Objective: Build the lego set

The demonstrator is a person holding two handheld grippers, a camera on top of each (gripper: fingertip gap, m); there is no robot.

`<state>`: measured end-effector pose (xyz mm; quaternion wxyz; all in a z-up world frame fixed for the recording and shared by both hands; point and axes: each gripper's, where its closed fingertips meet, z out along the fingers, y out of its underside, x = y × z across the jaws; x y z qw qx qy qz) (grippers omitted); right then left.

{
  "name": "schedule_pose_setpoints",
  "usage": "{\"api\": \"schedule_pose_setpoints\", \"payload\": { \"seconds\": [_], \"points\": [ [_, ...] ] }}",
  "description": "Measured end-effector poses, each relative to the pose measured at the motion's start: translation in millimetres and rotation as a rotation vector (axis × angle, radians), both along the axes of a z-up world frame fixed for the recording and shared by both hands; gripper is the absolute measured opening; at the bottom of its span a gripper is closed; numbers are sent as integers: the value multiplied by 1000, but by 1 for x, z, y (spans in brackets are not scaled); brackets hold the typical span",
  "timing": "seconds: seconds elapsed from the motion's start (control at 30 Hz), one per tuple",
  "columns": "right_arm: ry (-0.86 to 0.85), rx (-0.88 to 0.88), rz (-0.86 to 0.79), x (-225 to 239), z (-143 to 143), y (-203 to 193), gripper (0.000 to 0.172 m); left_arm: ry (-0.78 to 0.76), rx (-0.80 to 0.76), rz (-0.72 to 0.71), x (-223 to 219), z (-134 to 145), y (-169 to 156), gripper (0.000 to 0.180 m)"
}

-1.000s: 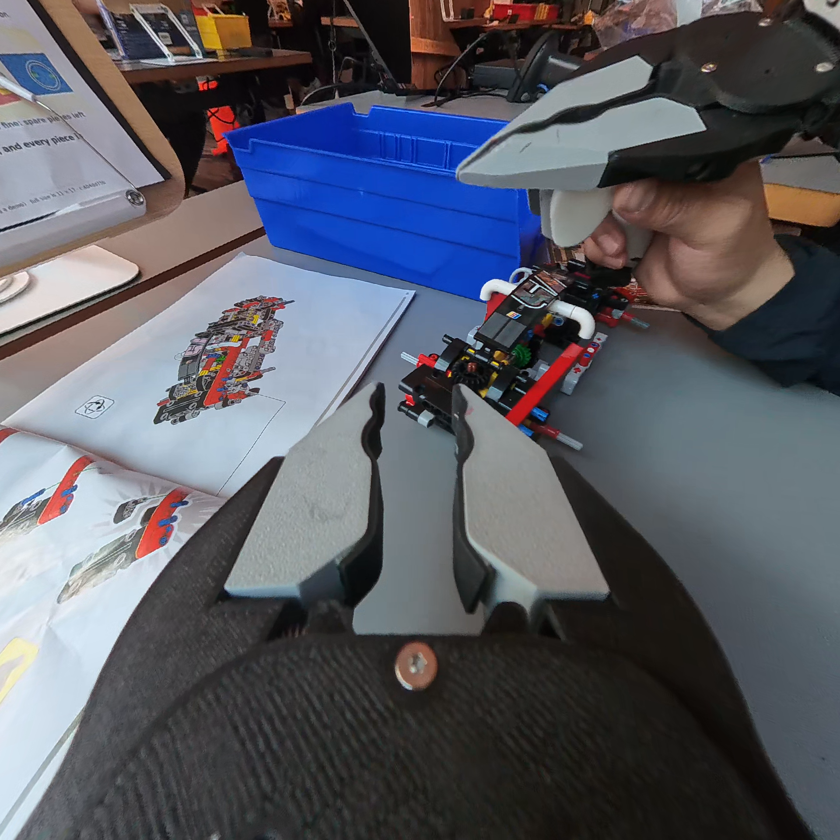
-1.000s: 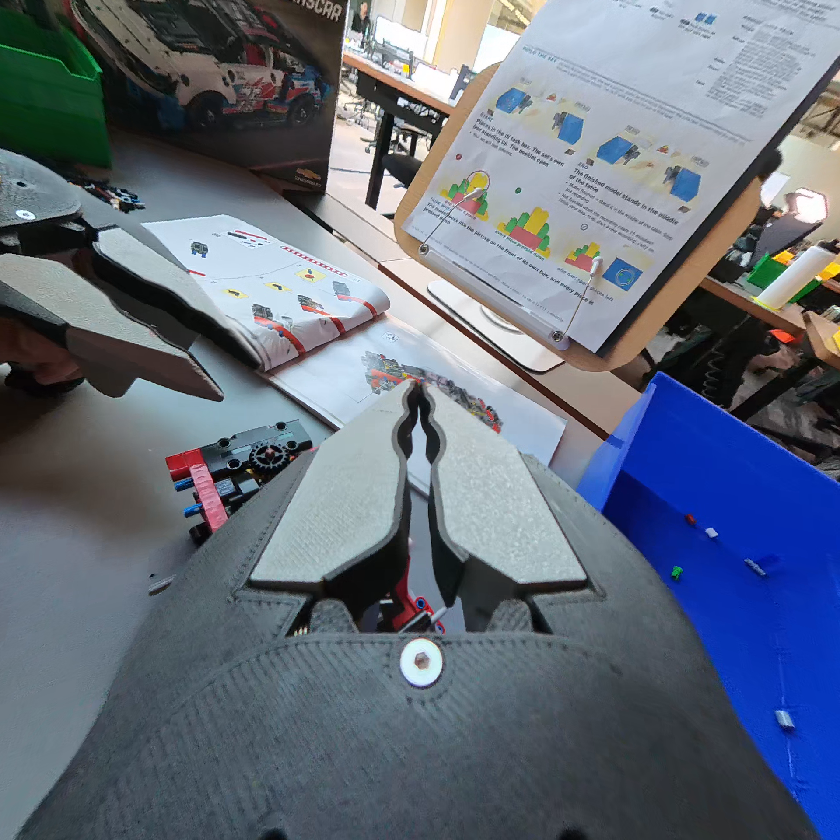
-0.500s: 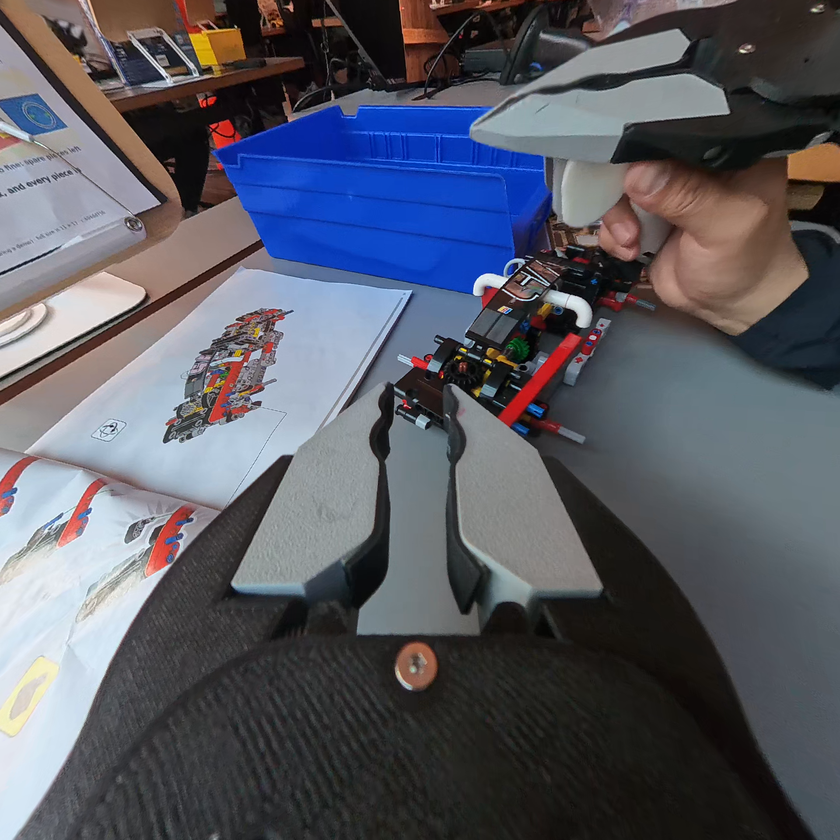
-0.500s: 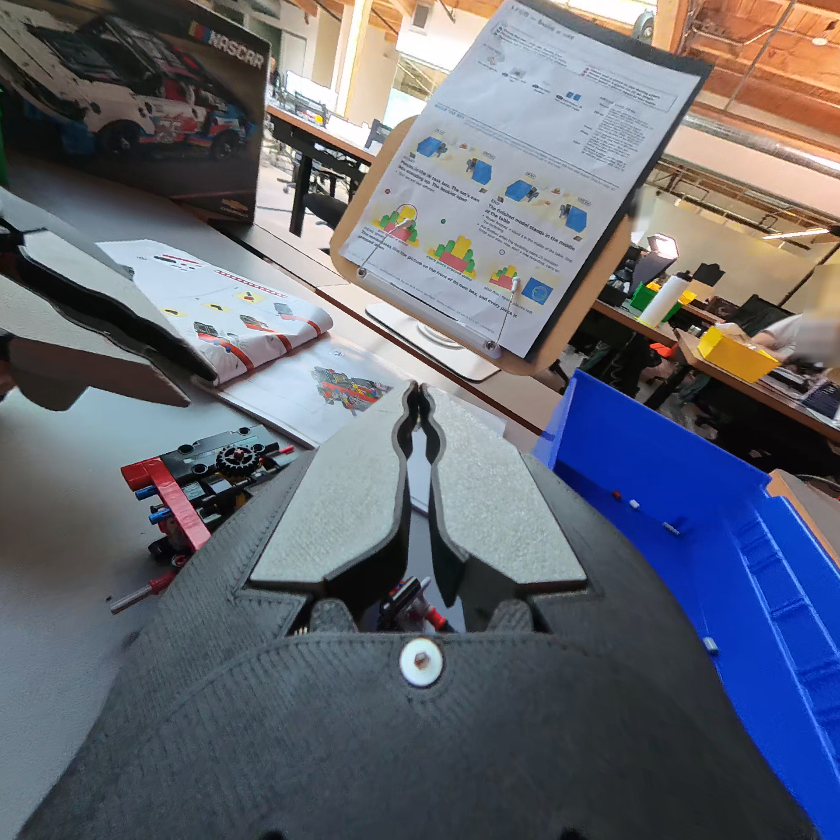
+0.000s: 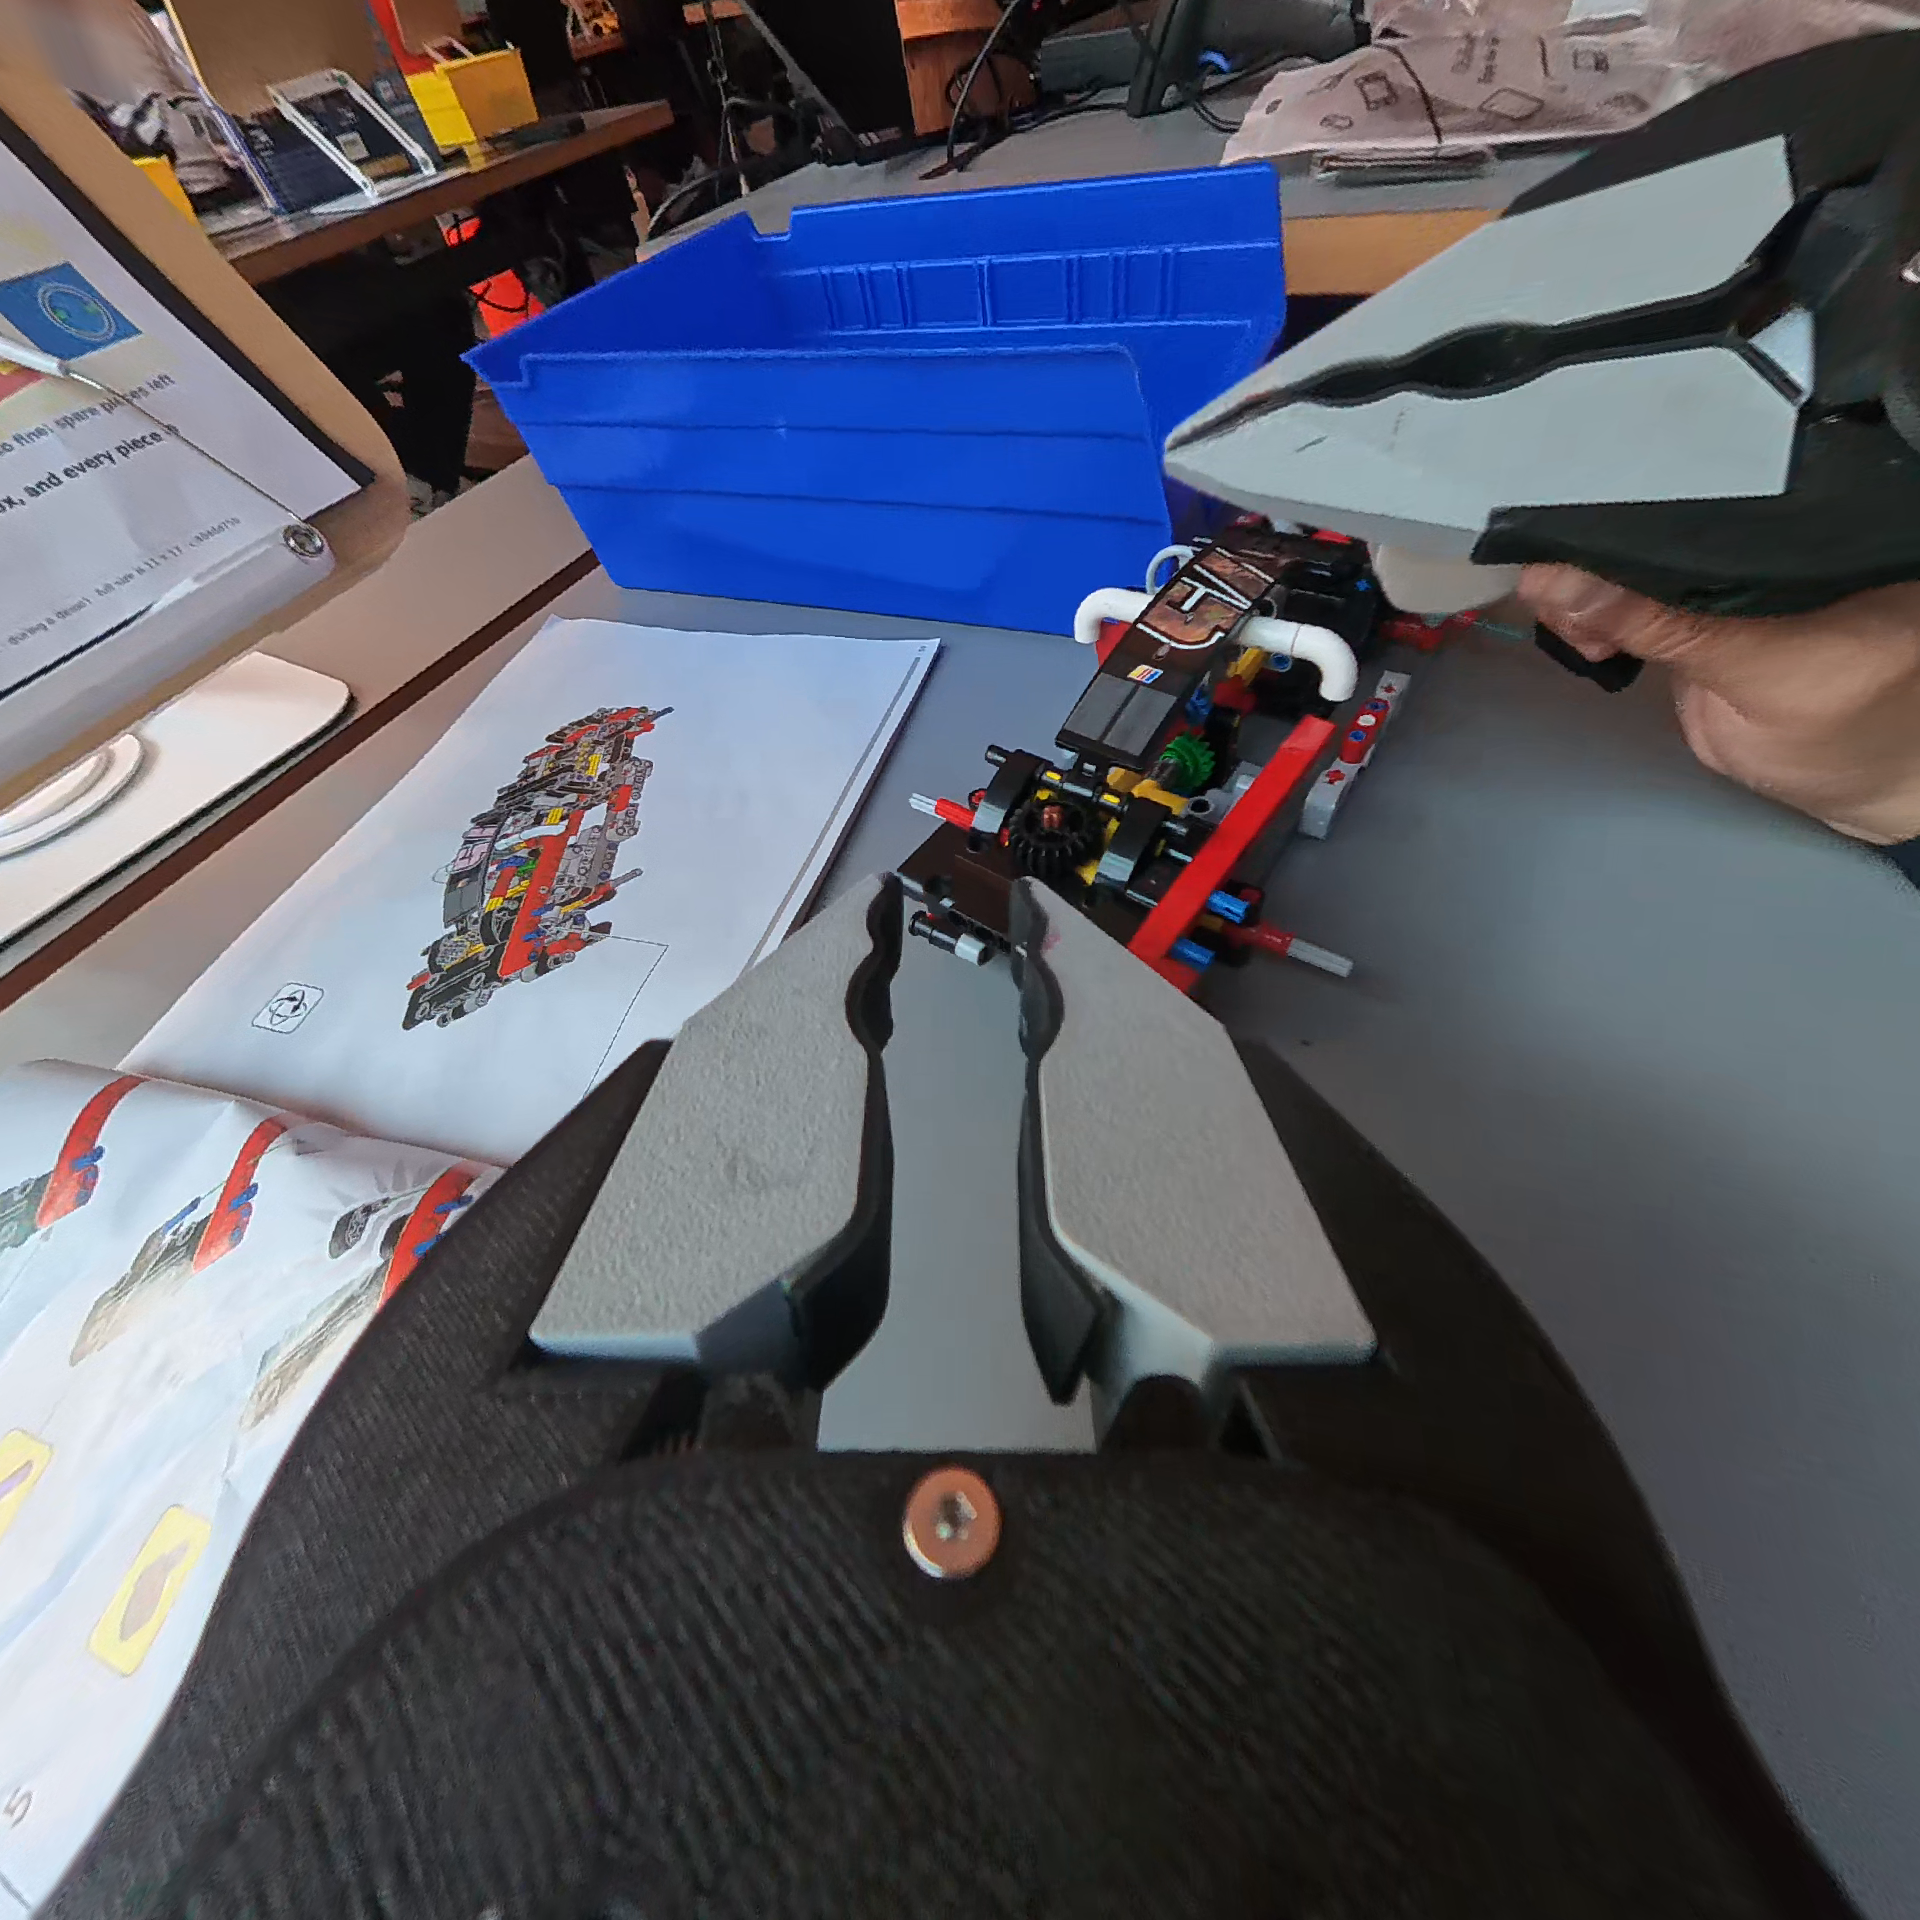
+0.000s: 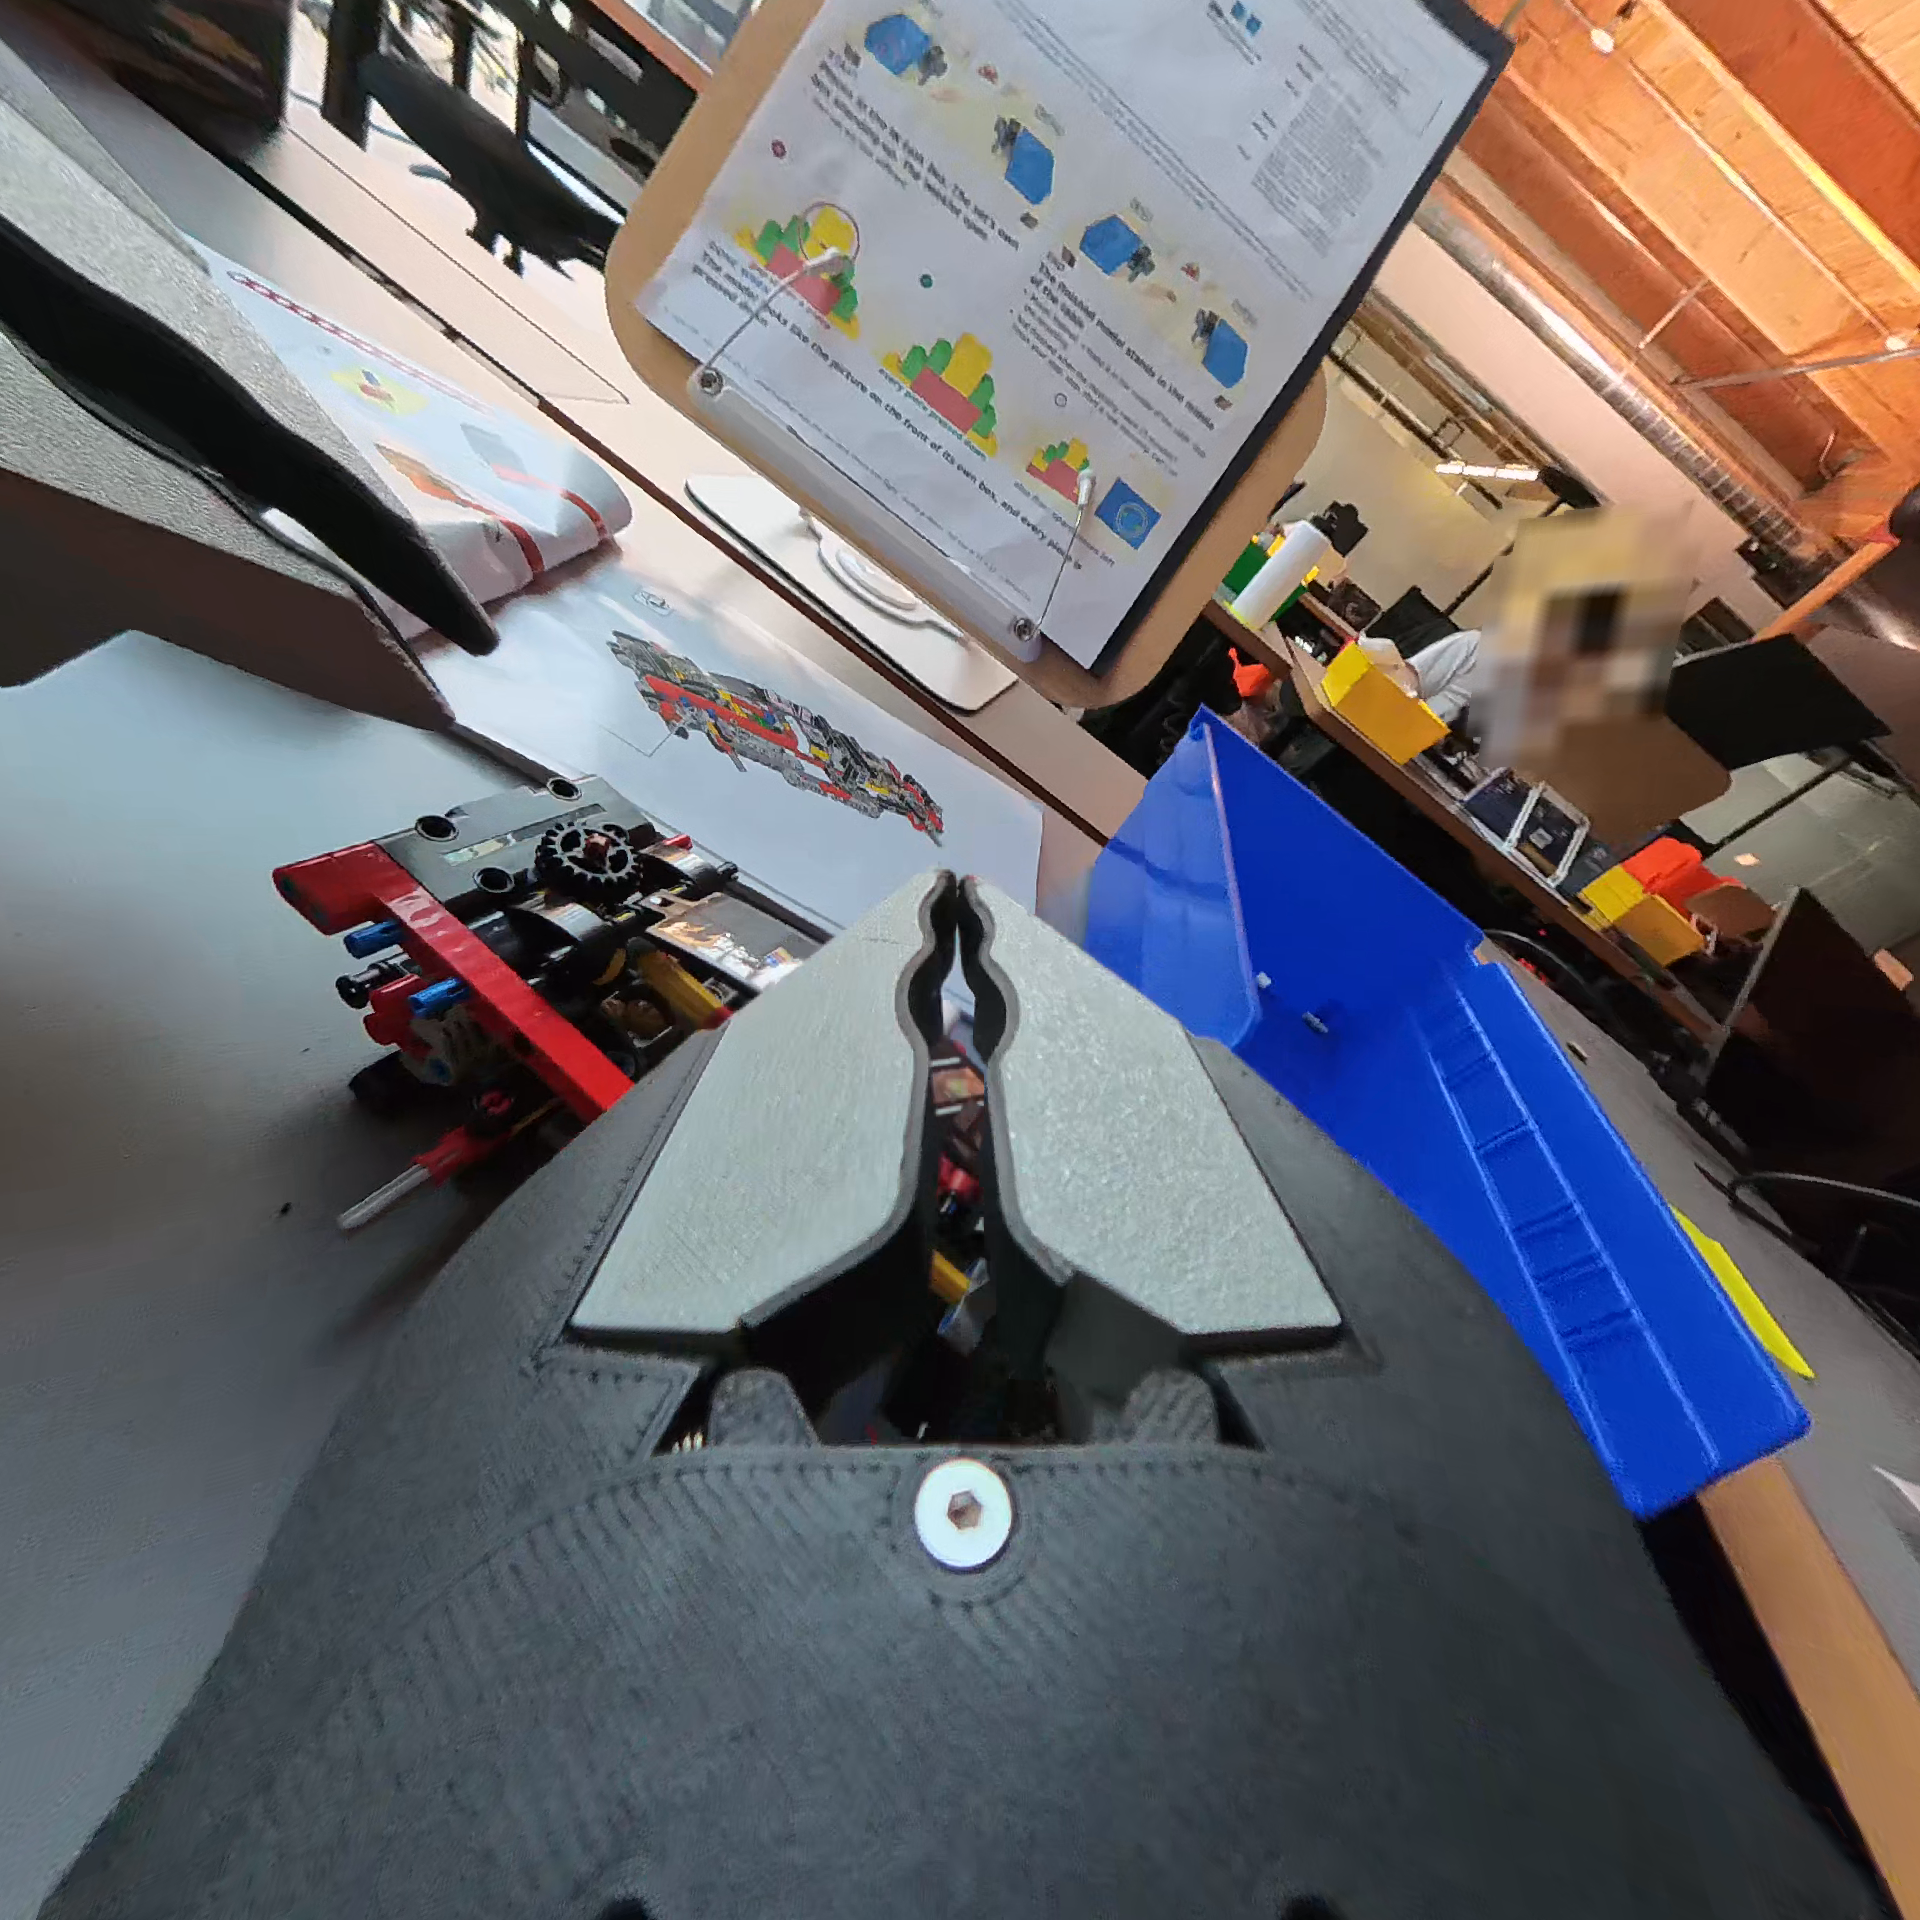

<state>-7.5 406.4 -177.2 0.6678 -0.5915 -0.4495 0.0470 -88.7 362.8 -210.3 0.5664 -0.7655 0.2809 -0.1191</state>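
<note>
grey tabletop runs under both grippers, cluttered desks behind. the left gripper (image 5: 951,914) has narrowed its jaws over the last second and edged up to the near end of the brick-built car chassis (image 5: 1164,790); a small black-and-grey pin lies between its fingertips, though contact is hard to judge. the right gripper (image 6: 956,894) stays closed on nothing, now tilted above the chassis. just beyond sit the instruction sheet (image 5: 582,831) and blue bin (image 5: 862,436).
</note>
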Motion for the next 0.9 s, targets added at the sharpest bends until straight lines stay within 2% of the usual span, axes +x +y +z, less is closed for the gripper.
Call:
{"api": "schedule_pose_setpoints", "payload": {
  "seconds": [0.13, 0.27, 0.43, 0.6, 0.7, 0.8, 0.9],
  "points": [
    [-44, -32, -53, 0, -12, 3, 0, 30, -2, -20, 5, 1, -2, 18],
    [-87, -25, -75, -4, -17, 6, 0, 17, 67, -11, 3, 15, -5, 15],
    [-37, -38, -49, -11, -9, 4, 0, -44, 12, -11, 1, 11, -2, 21],
    [95, -78, 95, -42, 18, -2, 0, -90, 37, -18, 5, 22, -5, 22],
    [75, -145, 183, -66, 21, 8, 0, -99, -28, -55, 15, 10, -9, 17],
    [49, -183, 277, -80, 30, 11, 0, -45, -61, -54, 16, -2, -10, 17],
    [-19, -246, 353, -90, 26, 23, 0, -26, -83, -46, 14, -9, -7, 22]
  ]
}}
